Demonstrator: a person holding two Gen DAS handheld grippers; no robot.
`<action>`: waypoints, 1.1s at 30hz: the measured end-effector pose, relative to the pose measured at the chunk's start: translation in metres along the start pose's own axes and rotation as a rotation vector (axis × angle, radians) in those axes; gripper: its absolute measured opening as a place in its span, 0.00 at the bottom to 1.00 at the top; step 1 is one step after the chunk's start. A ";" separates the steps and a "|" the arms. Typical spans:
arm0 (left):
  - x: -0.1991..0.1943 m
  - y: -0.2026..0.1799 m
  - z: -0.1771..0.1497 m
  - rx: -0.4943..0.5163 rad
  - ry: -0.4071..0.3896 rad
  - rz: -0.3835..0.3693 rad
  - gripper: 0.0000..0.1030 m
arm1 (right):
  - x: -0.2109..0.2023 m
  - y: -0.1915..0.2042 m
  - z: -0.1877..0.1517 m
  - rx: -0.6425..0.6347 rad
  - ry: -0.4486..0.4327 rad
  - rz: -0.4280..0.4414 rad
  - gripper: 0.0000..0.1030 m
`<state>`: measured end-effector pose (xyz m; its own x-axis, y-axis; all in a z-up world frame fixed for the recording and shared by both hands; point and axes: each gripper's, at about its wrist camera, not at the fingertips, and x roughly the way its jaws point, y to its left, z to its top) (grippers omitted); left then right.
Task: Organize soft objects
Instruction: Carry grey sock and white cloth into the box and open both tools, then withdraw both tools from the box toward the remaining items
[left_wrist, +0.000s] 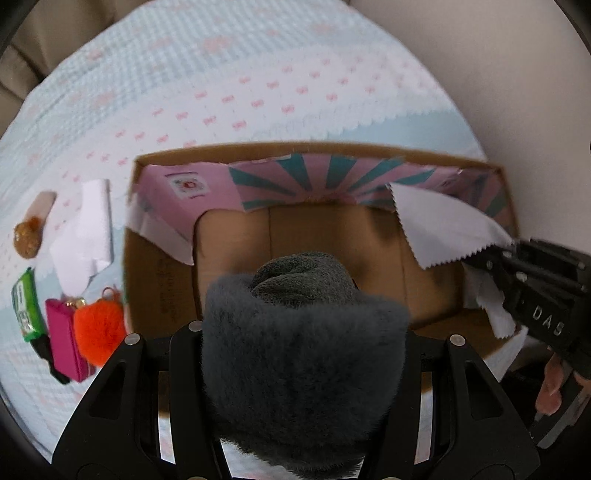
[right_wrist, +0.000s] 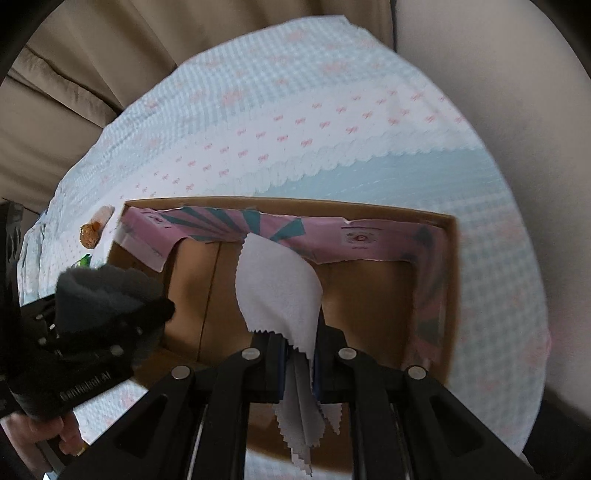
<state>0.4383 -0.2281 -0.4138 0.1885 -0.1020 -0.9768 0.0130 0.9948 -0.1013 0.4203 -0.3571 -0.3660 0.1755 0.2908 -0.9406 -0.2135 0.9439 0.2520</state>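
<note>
My left gripper (left_wrist: 303, 332) is shut on a grey fluffy sock (left_wrist: 303, 354) and holds it over the near edge of an open cardboard box (left_wrist: 369, 236). It also shows at the left of the right wrist view (right_wrist: 147, 314), with the sock (right_wrist: 99, 291) in it. My right gripper (right_wrist: 299, 339) is shut on a white cloth with zigzag edges (right_wrist: 280, 288) and holds it above the box (right_wrist: 369, 295). In the left wrist view that gripper (left_wrist: 491, 254) holds the cloth (left_wrist: 443, 229) at the box's right side.
The box has pink and teal inner flaps (left_wrist: 317, 177) and stands on a light blue and white bedcover (left_wrist: 258, 81). Left of the box lie white paper (left_wrist: 85, 236), an orange pom-pom (left_wrist: 98, 326), a magenta pouch (left_wrist: 62, 339), a green packet (left_wrist: 24, 306) and a brown-tipped item (left_wrist: 31, 232).
</note>
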 end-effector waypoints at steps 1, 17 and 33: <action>0.004 -0.001 0.002 0.012 0.009 0.006 0.46 | 0.006 -0.001 0.002 0.003 0.005 0.006 0.10; -0.015 -0.003 -0.010 0.082 0.019 0.041 1.00 | 0.022 0.001 0.010 0.036 0.063 0.050 1.00; -0.098 -0.007 -0.031 0.095 -0.098 0.019 1.00 | -0.069 0.021 -0.006 0.063 -0.072 0.004 1.00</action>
<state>0.3897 -0.2253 -0.3232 0.2845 -0.0869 -0.9547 0.1011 0.9930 -0.0603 0.3976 -0.3585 -0.2968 0.2436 0.3034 -0.9212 -0.1542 0.9498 0.2721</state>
